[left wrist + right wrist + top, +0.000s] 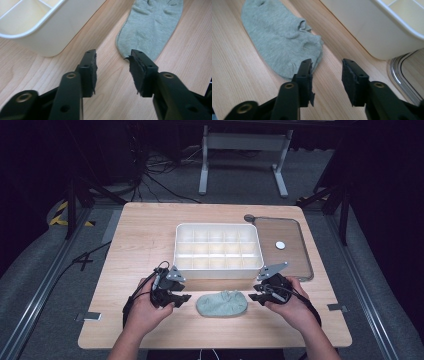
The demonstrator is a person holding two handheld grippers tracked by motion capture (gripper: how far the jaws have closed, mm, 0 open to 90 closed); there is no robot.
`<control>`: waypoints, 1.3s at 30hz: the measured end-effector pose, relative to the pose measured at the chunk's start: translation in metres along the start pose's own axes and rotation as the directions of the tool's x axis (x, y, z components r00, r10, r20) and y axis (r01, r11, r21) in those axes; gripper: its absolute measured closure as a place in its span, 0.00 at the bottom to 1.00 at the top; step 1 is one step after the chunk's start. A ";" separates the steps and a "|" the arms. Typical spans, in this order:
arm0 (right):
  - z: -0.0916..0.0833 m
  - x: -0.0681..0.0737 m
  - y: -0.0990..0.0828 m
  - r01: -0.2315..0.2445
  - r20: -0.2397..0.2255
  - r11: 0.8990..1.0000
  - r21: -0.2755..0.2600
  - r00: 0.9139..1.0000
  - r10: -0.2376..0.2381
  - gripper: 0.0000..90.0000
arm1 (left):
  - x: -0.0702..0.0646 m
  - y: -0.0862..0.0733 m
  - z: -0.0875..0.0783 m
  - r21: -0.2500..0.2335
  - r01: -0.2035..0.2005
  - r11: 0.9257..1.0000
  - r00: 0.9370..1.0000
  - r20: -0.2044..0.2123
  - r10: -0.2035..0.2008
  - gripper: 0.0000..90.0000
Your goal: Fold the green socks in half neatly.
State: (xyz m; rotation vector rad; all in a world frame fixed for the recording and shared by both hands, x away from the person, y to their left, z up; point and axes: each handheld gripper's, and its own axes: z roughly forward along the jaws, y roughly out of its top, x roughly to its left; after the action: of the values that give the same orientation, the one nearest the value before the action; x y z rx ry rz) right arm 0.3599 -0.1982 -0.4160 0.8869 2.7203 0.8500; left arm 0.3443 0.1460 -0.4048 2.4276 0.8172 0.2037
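On the counter (150,230), a grey-green sock (222,303) lies flat before the empty divided bin (218,247). Left tongs (183,296) and right tongs (254,296) flank it, both open, holding nothing. Sock not yet gripped; all handling remains.

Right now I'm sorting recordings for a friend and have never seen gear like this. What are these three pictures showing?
A person sits at a wooden table and holds a hand-held tool with two black jaws in each hand: the left gripper and the right gripper. The high view looks down from above the person. The two close-ups come from small cameras riding on each gripper, looking along its jaws. Between the grippers lies a grey-green sock. Behind it stands a white divided box, and to its right lies a lid flat on the table. Both grippers are open and hold nothing; each has a jaw near one end of the sock.
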 end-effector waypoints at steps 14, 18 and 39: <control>-0.003 0.010 -0.002 0.023 -0.075 0.996 -0.083 0.997 -0.029 0.74 | -0.014 0.010 -0.003 0.045 0.016 0.999 1.000 0.024 -0.017 0.65; 0.001 0.020 0.002 0.010 -0.114 0.996 -0.084 0.993 -0.020 0.77 | -0.020 0.016 -0.002 0.029 0.001 1.000 0.998 0.055 -0.003 0.64; 0.035 0.052 0.025 0.114 -0.111 0.993 0.021 0.988 -0.111 0.95 | -0.024 -0.001 0.011 0.044 0.038 0.998 0.997 0.070 -0.041 0.67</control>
State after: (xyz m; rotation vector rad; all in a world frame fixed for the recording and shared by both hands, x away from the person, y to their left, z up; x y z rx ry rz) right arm 0.3412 -0.1350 -0.4290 0.7037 2.8504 0.8660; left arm 0.3278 0.1267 -0.4133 2.4410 0.8444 0.0861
